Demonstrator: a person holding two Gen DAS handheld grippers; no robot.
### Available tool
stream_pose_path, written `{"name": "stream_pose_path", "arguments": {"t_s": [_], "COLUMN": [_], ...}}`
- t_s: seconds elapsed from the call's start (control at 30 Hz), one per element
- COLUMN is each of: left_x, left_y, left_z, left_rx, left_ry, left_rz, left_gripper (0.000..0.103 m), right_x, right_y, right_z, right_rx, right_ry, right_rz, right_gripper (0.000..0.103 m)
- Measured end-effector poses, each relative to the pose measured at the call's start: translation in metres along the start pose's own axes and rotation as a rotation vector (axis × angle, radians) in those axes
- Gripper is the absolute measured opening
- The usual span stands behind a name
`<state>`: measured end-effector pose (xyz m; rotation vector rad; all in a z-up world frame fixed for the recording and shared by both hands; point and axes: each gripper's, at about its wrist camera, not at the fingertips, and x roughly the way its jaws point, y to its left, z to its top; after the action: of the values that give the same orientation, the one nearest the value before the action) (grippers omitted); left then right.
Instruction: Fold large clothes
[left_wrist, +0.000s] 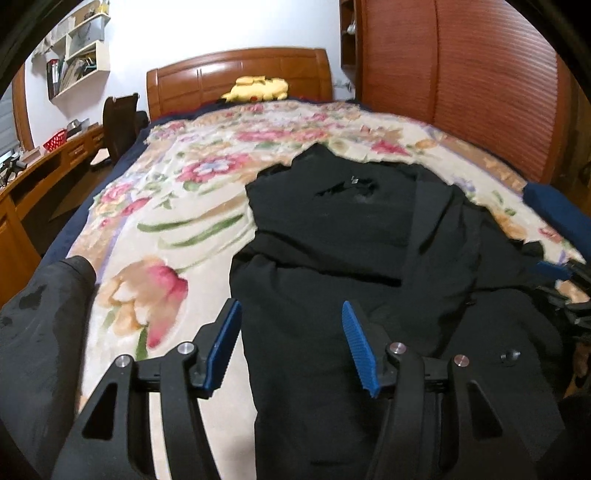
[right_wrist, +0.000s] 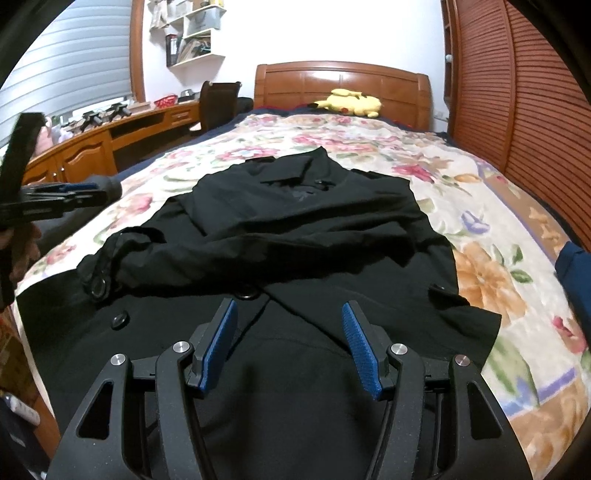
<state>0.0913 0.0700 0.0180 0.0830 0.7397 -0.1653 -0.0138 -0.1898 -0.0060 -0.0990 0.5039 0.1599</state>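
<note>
Nearest, the right gripper (right_wrist: 290, 341) and left gripper (left_wrist: 291, 345) hover half-open and empty over the black coat (right_wrist: 295, 236) on the floral bedspread (right_wrist: 491, 229); I'd grab the hem corners evenly, folding toward the collar.

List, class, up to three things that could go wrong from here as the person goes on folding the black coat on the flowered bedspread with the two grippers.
1. The sleeve lies bunched across the black coat; folding over it would likely trap creases.
2. Both the left gripper and right gripper are open with nothing held, so a shallow pinch may catch only the top layer.
3. Buttons near the front could snag a blue pad.
</note>
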Motion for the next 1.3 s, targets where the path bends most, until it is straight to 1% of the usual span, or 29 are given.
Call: {"name": "stream_pose_path", "arguments": {"t_s": [0.07,0.13,0.2,0.33,0.43,0.57,0.7,0.77,0.8,0.83,0.87,0.9,0.93,0.97,1.0,1.03,1.1,1.17,1.3], "left_x": [0.017,0.027,0.032,0.039,0.046,0.051,0.053,0.054,0.054,0.053,0.052,0.051,0.049,0.046,0.044,0.037,0.019,-0.007,-0.05], "left_y": [0.0,0.0,-0.003,-0.011,-0.014,-0.016,-0.015,-0.014,-0.013,-0.013,-0.013,-0.014,-0.015,-0.016,-0.017,-0.019,-0.024,-0.033,-0.049], "left_z": [-0.005,-0.012,-0.019,-0.029,-0.038,-0.042,-0.042,-0.042,-0.043,-0.043,-0.044,-0.044,-0.044,-0.045,-0.045,-0.045,-0.045,-0.046,-0.05], "left_rx": [-0.004,-0.015,-0.014,0.013,0.02,0.016,0.002,-0.004,-0.009,-0.015,-0.014,-0.011,-0.004,0.0,0.002,0.007,0.021,0.048,0.091], "left_ry": [0.049,0.095,0.119,0.156,0.187,0.214,0.218,0.219,0.218,0.219,0.223,0.223,0.223,0.216,0.207,0.191,0.138,0.072,-0.032], "left_rz": [0.002,-0.022,-0.035,-0.031,-0.034,-0.048,-0.061,-0.079,-0.096,-0.135,-0.146,-0.143,-0.146,-0.153,-0.159,-0.167,-0.164,-0.14,-0.111], "left_gripper": [0.056,0.056,0.056,0.056,0.056,0.056,0.056,0.054,0.046,0.036,0.035,0.029,0.019,0.016,0.009,0.005,0.003,0.002,0.001], "right_x": [0.003,0.004,0.004,-0.001,0.004,0.014,0.018,0.018,0.018,0.018,0.018,0.018,0.017,0.016,0.015,0.014,0.012,0.009,0.001], "right_y": [0.003,0.008,0.013,0.021,0.023,0.018,0.015,0.014,0.015,0.013,0.012,0.01,0.008,0.006,0.004,0.001,-0.003,-0.008,-0.015], "right_z": [0.003,0.006,0.009,0.016,0.013,0.011,0.011,0.01,0.011,0.01,0.01,0.009,0.007,0.006,0.005,0.004,0.001,-0.001,-0.005], "right_rx": [0.003,-0.003,-0.008,-0.003,-0.017,-0.003,-0.005,-0.005,-0.005,-0.003,-0.001,0.004,0.006,0.007,0.01,0.014,0.019,0.027,0.043], "right_ry": [-0.001,0.004,0.005,-0.023,-0.008,0.006,0.012,0.011,0.013,0.013,0.013,0.015,0.016,0.016,0.017,0.018,0.018,0.015,0.007], "right_rz": [0.002,0.003,0.001,0.022,0.009,0.013,0.007,0.007,0.006,0.002,-0.001,-0.004,-0.008,-0.013,-0.017,-0.022,-0.03,-0.039,-0.053], "right_gripper": [0.06,0.06,0.06,0.06,0.06,0.06,0.06,0.06,0.06,0.06,0.06,0.06,0.06,0.06,0.06,0.06,0.06,0.06,0.06]}}
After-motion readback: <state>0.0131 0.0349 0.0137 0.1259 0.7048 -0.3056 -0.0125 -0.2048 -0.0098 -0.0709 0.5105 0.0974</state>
